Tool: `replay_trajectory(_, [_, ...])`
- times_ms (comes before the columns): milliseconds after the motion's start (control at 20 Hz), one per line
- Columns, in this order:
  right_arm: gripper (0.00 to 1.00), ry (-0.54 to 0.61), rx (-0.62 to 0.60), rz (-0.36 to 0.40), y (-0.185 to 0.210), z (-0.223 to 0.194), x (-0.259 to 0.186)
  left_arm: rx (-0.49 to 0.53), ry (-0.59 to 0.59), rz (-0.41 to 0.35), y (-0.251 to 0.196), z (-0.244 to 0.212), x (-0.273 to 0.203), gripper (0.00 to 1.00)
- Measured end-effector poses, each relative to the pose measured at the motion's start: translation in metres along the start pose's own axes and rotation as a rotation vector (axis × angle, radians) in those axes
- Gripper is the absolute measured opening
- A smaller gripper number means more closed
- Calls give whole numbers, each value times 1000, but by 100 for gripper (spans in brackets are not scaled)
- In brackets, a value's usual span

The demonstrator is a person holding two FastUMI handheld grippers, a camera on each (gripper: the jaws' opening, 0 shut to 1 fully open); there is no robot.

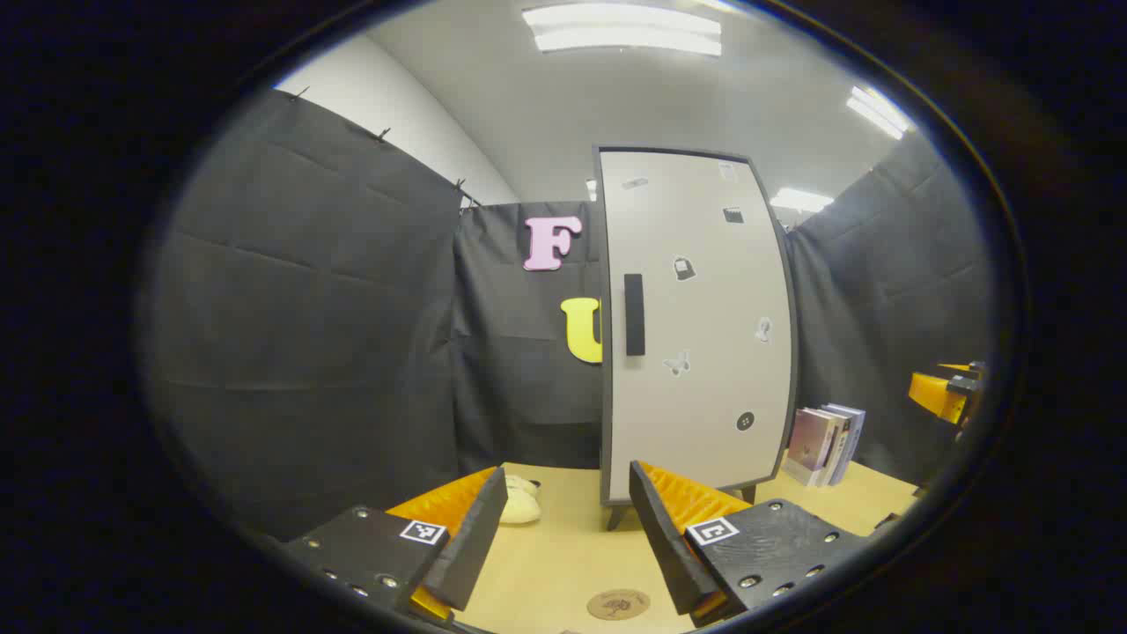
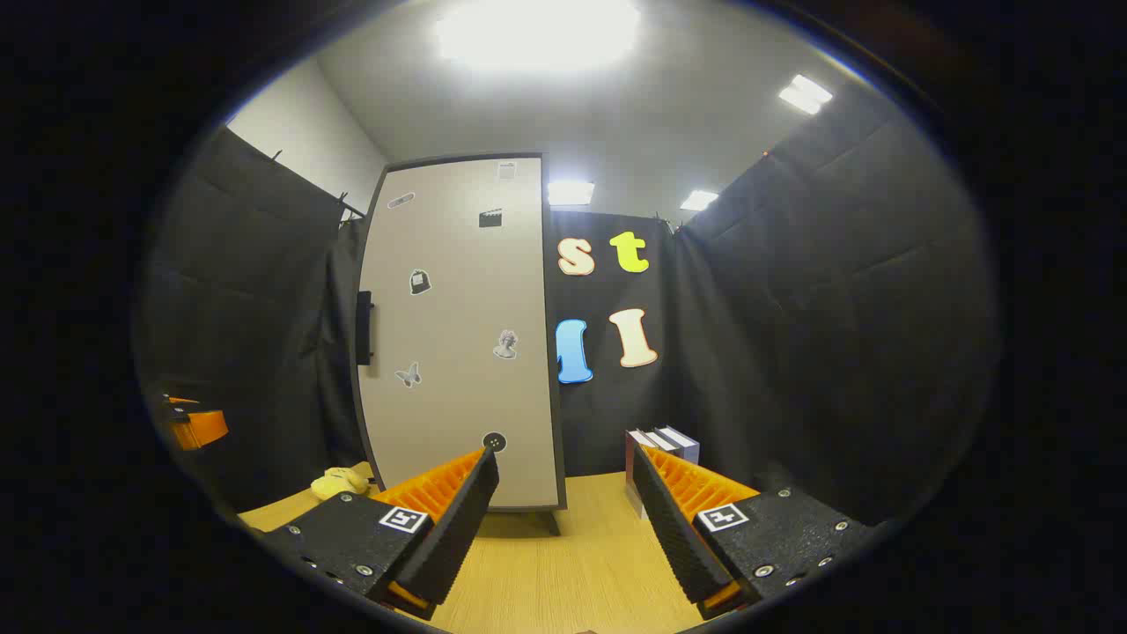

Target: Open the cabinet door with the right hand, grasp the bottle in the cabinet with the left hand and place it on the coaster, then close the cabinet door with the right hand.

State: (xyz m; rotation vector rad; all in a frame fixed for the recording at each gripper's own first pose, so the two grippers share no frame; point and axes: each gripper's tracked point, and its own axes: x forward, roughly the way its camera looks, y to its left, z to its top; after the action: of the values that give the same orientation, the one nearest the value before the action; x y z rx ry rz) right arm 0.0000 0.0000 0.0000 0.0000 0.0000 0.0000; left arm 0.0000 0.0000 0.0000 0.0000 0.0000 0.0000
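A tall pale cabinet (image 1: 696,326) stands upright on a light wooden table (image 1: 563,546), its door shut. A dark vertical handle (image 1: 634,314) sits near the door's left edge, and small stickers are scattered across the door. The bottle named in the task cannot be seen with the door closed.

In the left gripper view, the left gripper (image 1: 568,493) hangs above the table, facing the cabinet, its jaws spread wide with nothing between them. A round brown coaster (image 1: 618,604) lies flat on the table below the gap between the fingers, near the bottom edge. A pale yellow soft object (image 1: 519,504) rests on the table left of the cabinet, partly behind the left finger. A row of upright books (image 1: 826,443) stands to the right of the cabinet. Part of the other gripper (image 1: 946,394) shows at the far right edge.

In the right gripper view, the right gripper (image 2: 563,484) is also held wide apart and empty, pointing just past the cabinet's (image 2: 458,335) right edge. The handle (image 2: 364,328) appears edge-on at the door's left side. The books (image 2: 662,445) stand behind the right finger, the yellow object (image 2: 339,482) lies at lower left, and part of the other gripper (image 2: 195,424) shows at the far left.
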Motion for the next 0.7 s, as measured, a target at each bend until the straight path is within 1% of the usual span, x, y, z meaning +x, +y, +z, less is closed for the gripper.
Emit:
replay_trajectory(250, [95,22,-15,-11,-6,-3,0,-12,0,8,1,-2,-1,83])
replay_trajectory(500, [95,25,-1,0,-6,-5,2,-10,-2,14,3,-2,-1,83])
replay_trajectory(550, [95,24,-6,3,-6,-6,2,-6,0,17,4,-3,-3,83])
replay_trajectory(600, [95,24,-11,5,-5,-6,3,-2,0,20,5,-3,-3,86])
replay_trajectory(700, [95,26,-7,11,-4,-7,3,2,-4,24,6,-2,-4,86])
